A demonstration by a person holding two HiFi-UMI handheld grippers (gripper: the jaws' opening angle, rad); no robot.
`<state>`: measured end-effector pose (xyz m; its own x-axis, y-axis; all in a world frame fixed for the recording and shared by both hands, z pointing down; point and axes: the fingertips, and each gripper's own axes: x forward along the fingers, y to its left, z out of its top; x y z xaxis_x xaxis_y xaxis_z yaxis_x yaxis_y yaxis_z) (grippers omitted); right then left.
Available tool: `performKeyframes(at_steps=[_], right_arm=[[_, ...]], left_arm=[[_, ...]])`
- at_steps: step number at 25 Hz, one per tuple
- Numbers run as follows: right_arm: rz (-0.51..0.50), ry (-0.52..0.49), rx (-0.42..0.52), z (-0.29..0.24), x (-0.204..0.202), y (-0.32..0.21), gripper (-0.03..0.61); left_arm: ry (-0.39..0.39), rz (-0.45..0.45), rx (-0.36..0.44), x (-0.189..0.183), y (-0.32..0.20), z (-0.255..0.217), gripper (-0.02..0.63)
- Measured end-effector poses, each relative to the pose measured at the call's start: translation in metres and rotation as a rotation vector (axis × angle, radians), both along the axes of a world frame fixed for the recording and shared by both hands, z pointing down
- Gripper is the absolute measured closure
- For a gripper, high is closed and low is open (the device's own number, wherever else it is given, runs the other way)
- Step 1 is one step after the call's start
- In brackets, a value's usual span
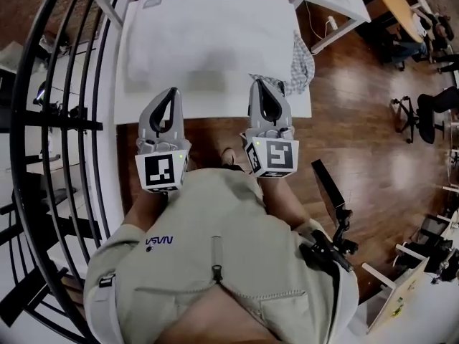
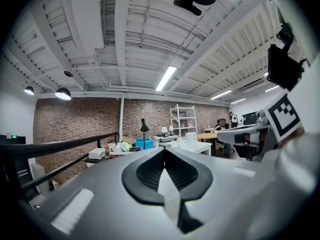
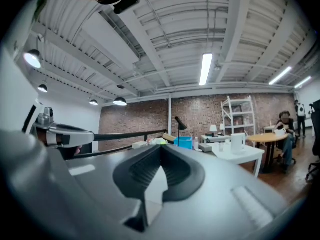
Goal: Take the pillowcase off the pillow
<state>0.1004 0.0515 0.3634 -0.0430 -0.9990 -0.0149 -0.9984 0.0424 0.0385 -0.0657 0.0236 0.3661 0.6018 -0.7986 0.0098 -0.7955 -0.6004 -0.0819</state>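
1. Containers. In the left gripper view a blue bin (image 2: 145,143) stands on a far bench among small items. Its contents cannot be made out. The same bin shows in the right gripper view, just beside a black desk lamp (image 3: 178,126). A white shelf unit (image 2: 183,120) stands against the brick wall. The things on its shelves are too small to identify.

2. Task item. In the head view the pillow (image 1: 208,38) lies flat on the white bench (image 1: 122,84), filling most of its top. The pillow is rectangular, plain white and lightly creased. A small pale label sits near its far left corner. White lies on white, so no seam or opening of its cover can be told.

3. Adjacent item. A grey-and-white checked cloth (image 1: 303,63) lies crumpled at the right edge of the bench, beside the pillow, and part of it hangs over that edge.

4. Left hand-held gripper (image 1: 174,90). It is clenched, jaws together with nothing between them. It is held level at the near edge of the bench, pointing toward the pillow.

5. Right hand-held gripper (image 1: 256,83). It is clenched and empty. Its tips lie close to the near corner of the checked cloth, and contact cannot be determined.

6. Surroundings. A black railing (image 1: 43,120) runs along the left side, and the floor (image 1: 358,120) is wood.
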Motion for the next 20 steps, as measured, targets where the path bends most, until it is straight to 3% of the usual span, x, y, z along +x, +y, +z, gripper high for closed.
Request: performKeyframes(at_steps=[6,20], right_arm=[[-0.012,-0.005,0.011,-0.005,0.014,0.012,0.575],[-0.045,-0.028,-0.023,0.01,0.015,0.012,0.578]], left_arm=[[-0.037,-0.005,-0.028,0.015,0.009,0.012,0.607],[-0.022,-0.061,-0.007,0.01,0.008,0.011,0.607]])
